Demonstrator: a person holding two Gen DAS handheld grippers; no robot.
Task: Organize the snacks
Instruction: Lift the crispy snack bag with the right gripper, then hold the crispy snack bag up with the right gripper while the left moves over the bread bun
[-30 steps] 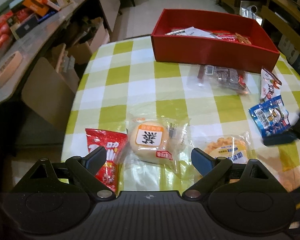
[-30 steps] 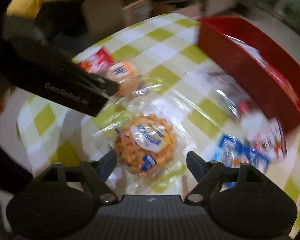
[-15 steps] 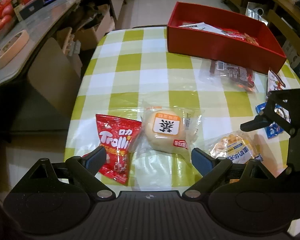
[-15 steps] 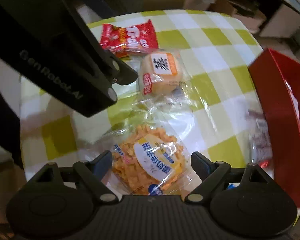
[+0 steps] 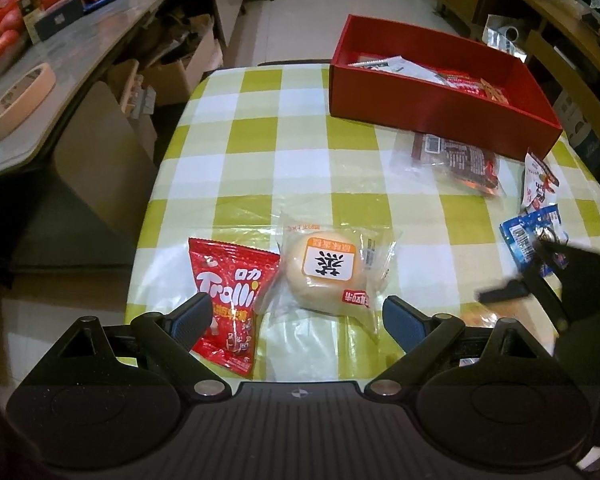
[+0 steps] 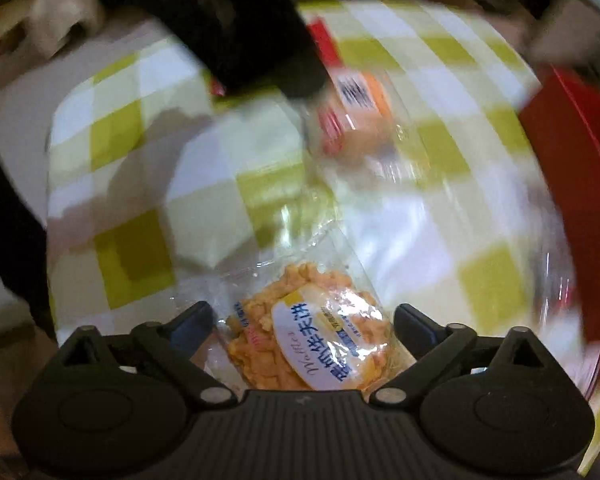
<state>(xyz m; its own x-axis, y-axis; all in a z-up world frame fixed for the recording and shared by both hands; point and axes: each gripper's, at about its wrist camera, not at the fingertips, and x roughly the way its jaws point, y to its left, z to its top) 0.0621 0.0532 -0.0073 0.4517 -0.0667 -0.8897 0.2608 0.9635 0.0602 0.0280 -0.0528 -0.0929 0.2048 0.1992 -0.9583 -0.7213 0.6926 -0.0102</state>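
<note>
Some packets already sit in your red rectangular box [image 5: 440, 108]; most are left on the green-checked tablecloth [image 5: 260, 152]. Your right gripper [image 6: 304, 322], jaws just opened wide, straddles the clear-wrapped orange waffle snack [image 6: 312, 344], not pinching. Left gripper [image 5: 296, 316] hangs spread above the wrapped round bun [image 5: 324, 276] beside the red gummy bag [image 5: 228, 296].

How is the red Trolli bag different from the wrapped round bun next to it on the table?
The Trolli bag is opaque red foil with white lettering; the bun sits in clear wrap with an orange and white label. The Trolli bag lies flat, while the bun is a domed round shape. The left gripper's finger overlaps the Trolli bag in the left wrist view; the bun shows clear between the open fingers. Both lie sealed on the checked cloth, outside the red box.
</note>
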